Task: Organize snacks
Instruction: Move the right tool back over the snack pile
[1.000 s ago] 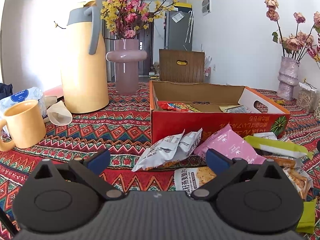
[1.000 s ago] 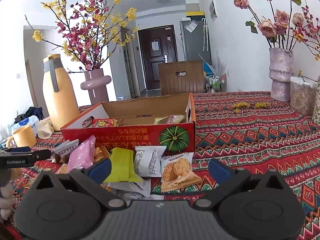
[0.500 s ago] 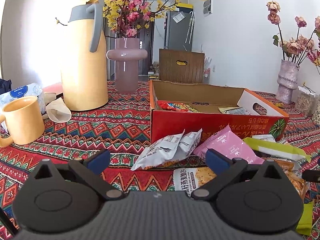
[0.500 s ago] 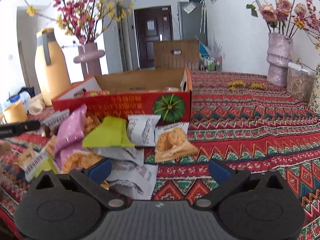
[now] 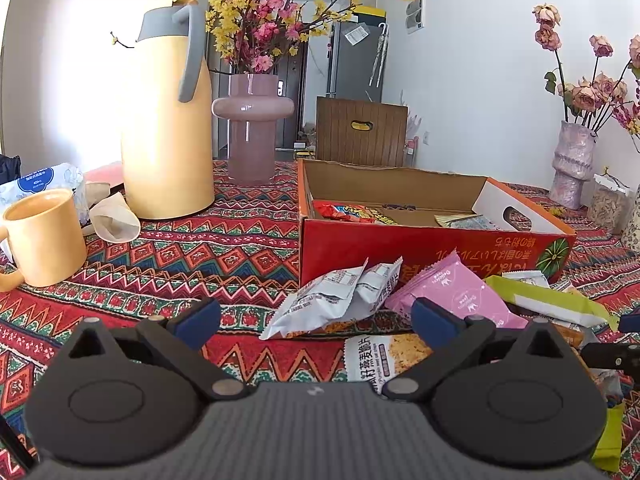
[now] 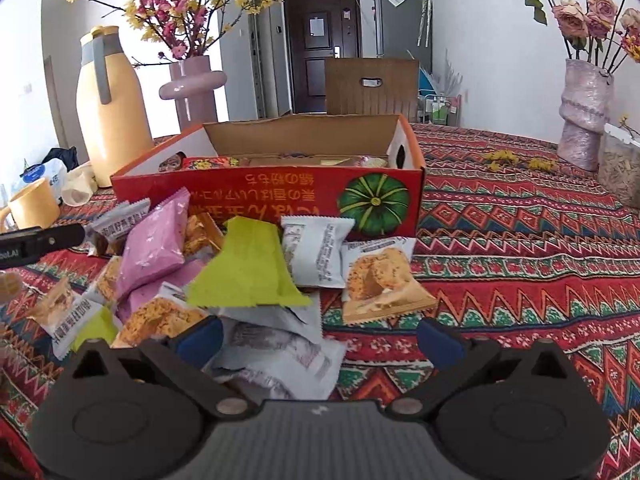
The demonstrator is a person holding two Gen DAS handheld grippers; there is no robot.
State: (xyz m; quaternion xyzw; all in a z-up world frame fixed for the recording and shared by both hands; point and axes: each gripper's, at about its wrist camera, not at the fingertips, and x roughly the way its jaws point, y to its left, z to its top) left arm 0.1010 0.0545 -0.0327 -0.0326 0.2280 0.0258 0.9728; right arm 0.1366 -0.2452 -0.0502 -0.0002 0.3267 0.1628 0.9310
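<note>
Above the snack pile (image 6: 224,280), both grippers hover, jaws spread.

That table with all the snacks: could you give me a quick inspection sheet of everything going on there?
Surface: table under a patterned red cloth.
Job's things: red cardboard box, open, a few packets inside; loose snack pile in front of it, including a pink packet and a green packet.
Clutter: yellow jug, yellow mug, pink vase, grey vase.
Grippers: left tool open, empty; right tool open, empty, low over the pile.
Cables: nothing seen.
Surroundings: wooden chair back, dark door.
</note>
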